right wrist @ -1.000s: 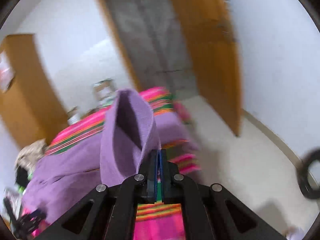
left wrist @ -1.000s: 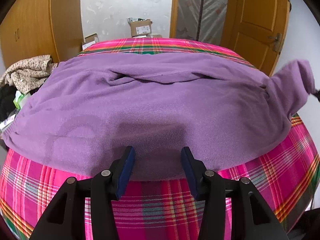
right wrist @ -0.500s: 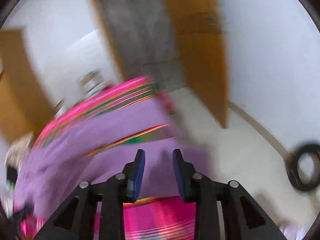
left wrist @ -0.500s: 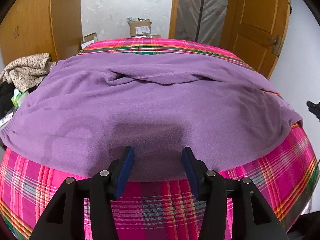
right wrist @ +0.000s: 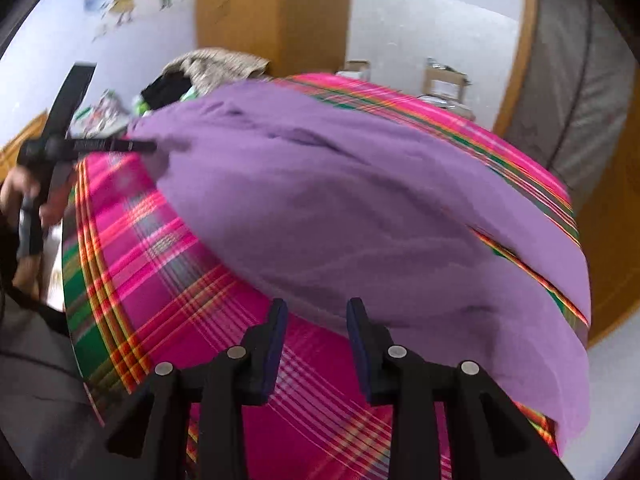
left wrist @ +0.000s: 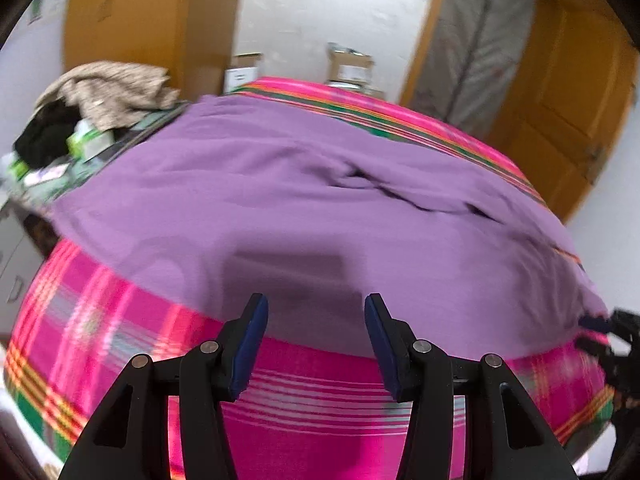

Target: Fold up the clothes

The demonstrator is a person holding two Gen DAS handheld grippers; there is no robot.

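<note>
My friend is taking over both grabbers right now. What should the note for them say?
Left gripper: open, empty, near the purple garment, just above its near edge.
Right gripper: jaws opening, nothing between them, at the garment's near edge.
The garment lies spread across the pink plaid cloth, a few creases near its middle.
Done: it is laid out, and one side flap seems folded over the top.
Left: likely grip the near edge, fold it over, then flatten.
</note>
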